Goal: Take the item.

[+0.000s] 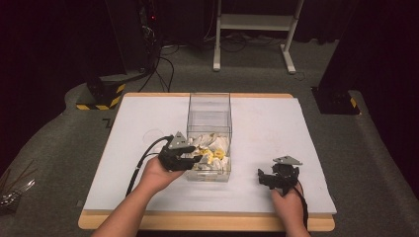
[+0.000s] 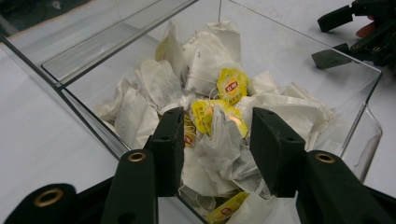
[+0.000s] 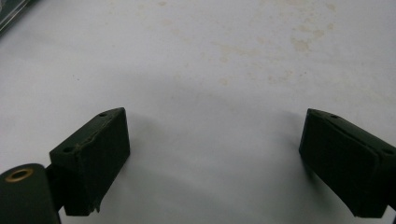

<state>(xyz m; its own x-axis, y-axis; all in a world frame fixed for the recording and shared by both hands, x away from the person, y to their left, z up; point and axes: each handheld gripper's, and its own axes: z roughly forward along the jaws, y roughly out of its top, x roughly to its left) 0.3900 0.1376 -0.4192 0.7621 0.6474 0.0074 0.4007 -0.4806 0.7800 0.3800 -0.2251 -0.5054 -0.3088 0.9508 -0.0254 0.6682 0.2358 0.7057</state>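
- Cables (image 1: 158, 79) and a black stand with yellow-and-black striping (image 1: 101, 94) sit on the grey floor, far left, beyond the counter (image 1: 133, 123).
- My left hand (image 1: 157, 174) comes in from the bottom and carries the left tool (image 1: 193, 159) to the near left wall of the box (image 1: 209, 106).
- In the left gripper view, that tool (image 2: 215, 140) reaches into the box (image 2: 140, 32) from above its near edge. I see its jaws about half spread, with a crumpled white teabag (image 2: 219, 144) standing between them. Whether the pads press on it I cannot tell; a narrow gap seems to remain on each side.
- The box is clear plastic, tall, and stands mid-counter, slightly left of centre. Teabags (image 1: 212, 148) fill its near half; the far half looks bare.
- Among the white bags lie yellow tags (image 2: 232, 86) with red print, the plainest one just beyond the jaws.
- A white frame (image 1: 254, 29) stands on the floor behind the counter, centre right.
- My right hand (image 1: 289, 200) rests near the counter's front edge, well apart from the box.
- The right tool (image 1: 277, 177) sits low over bare counter. In the right gripper view its jaws are spread wide (image 3: 212, 158), nothing between them, with faint brownish stains (image 3: 261, 46) on the white surface ahead.
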